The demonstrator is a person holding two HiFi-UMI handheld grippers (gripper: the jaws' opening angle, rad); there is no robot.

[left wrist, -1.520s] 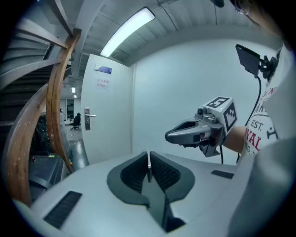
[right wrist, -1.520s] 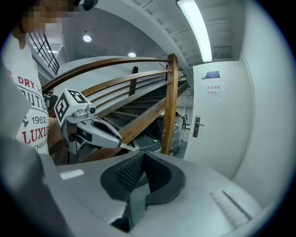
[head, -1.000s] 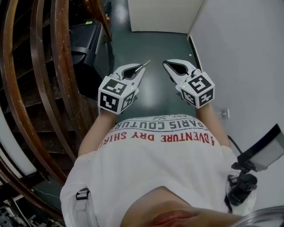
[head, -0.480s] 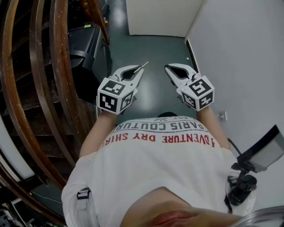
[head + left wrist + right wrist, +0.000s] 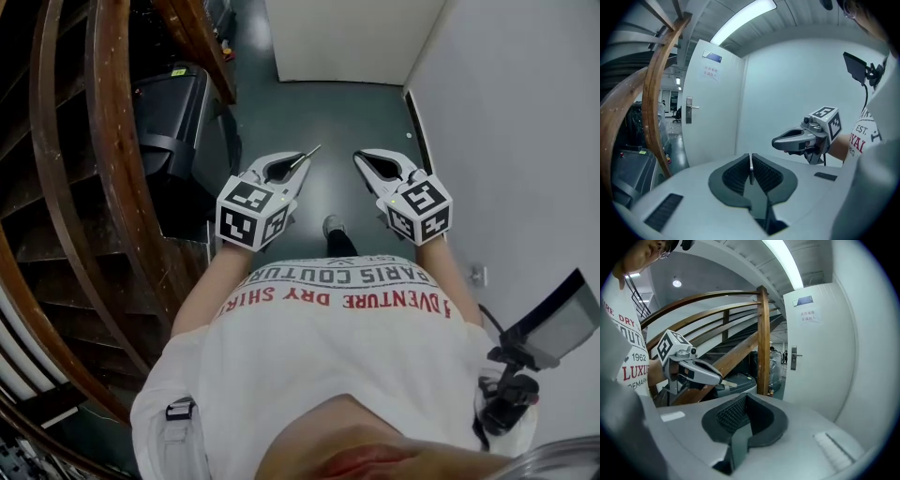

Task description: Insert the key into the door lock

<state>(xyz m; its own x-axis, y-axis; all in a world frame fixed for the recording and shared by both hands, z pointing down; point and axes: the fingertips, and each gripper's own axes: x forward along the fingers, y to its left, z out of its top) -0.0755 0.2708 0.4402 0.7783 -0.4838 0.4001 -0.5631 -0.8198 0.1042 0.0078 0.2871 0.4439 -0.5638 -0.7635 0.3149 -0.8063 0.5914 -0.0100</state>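
A thin metal key [image 5: 309,153] sticks forward out of my left gripper [image 5: 302,161], which is shut on it. In the left gripper view the key [image 5: 751,168] stands edge-on between the ribbed pads. Far ahead is the white door [image 5: 710,112] with its lock plate and lever handle [image 5: 689,109]; the same handle [image 5: 794,357] shows in the right gripper view. My right gripper [image 5: 361,157] is level with the left one, shut with nothing in it [image 5: 746,397]. Both are well short of the door [image 5: 352,37].
A curved wooden stair rail [image 5: 103,141] and dark stairs fill the left side, with a black machine [image 5: 178,112] beside them. A white wall [image 5: 506,141] runs along the right. A dark floor strip [image 5: 328,112] leads to the door. One shoe [image 5: 333,226] shows below the grippers.
The person has stepped forward along the corridor: the door's foot sits lower in the head view and a shoe has come into view. Both grippers moved with the body, still shut.
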